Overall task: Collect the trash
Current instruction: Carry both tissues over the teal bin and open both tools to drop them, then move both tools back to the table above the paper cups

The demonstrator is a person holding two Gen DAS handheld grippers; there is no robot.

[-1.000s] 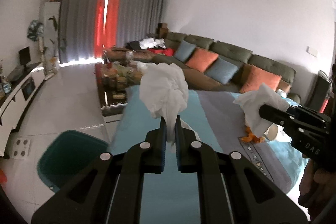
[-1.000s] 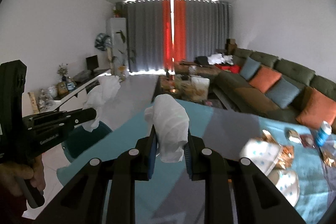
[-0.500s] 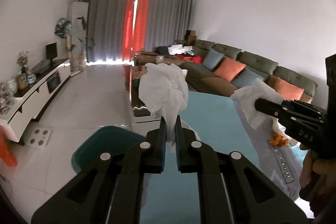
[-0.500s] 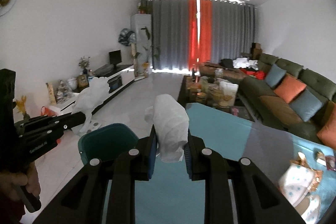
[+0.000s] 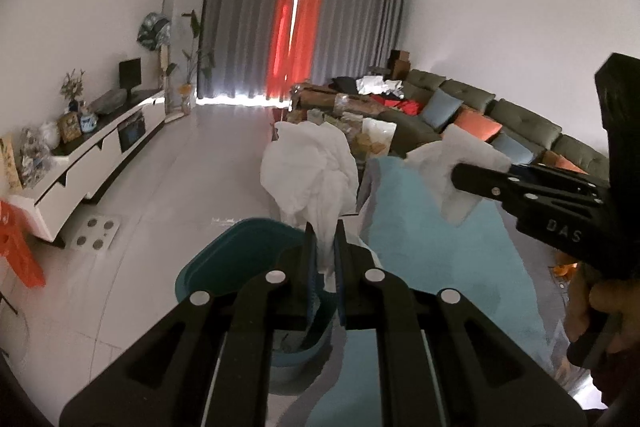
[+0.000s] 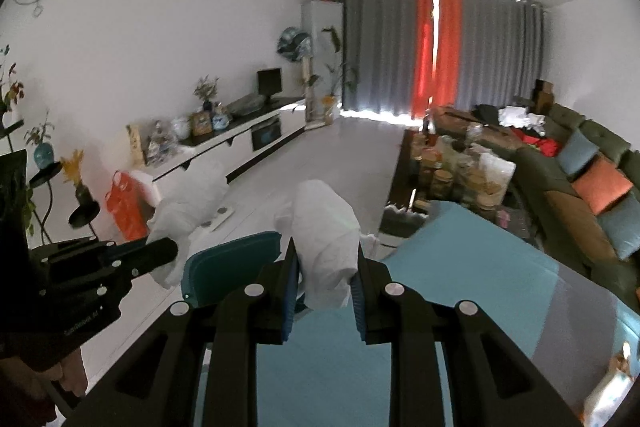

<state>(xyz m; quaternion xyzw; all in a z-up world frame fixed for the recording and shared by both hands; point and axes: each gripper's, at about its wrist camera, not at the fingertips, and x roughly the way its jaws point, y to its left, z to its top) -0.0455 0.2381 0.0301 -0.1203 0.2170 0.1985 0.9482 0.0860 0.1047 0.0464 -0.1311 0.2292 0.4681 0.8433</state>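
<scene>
Living-room floor, teal bin (image 5: pixel 240 251) — both fingers' pairs pinching white tissues (image 5: pixel 312 171) (image 6: pixel 326 223).

Right gripper (image 6: pixel 323 291) clamps a crumpled white tissue (image 6: pixel 326 239) at lower centre, above a teal bin (image 6: pixel 228 267). At lower left, the left gripper (image 6: pixel 170 247) grips another tissue (image 6: pixel 184 207). Teal table (image 6: pixel 460 267) at lower right.

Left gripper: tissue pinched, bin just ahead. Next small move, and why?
Probably ease the left gripper a little further forward before opening. Its crumpled tissue hangs near the rim of the teal bin, not clearly over its mouth. The right gripper, with its own tissue, can follow.
</scene>
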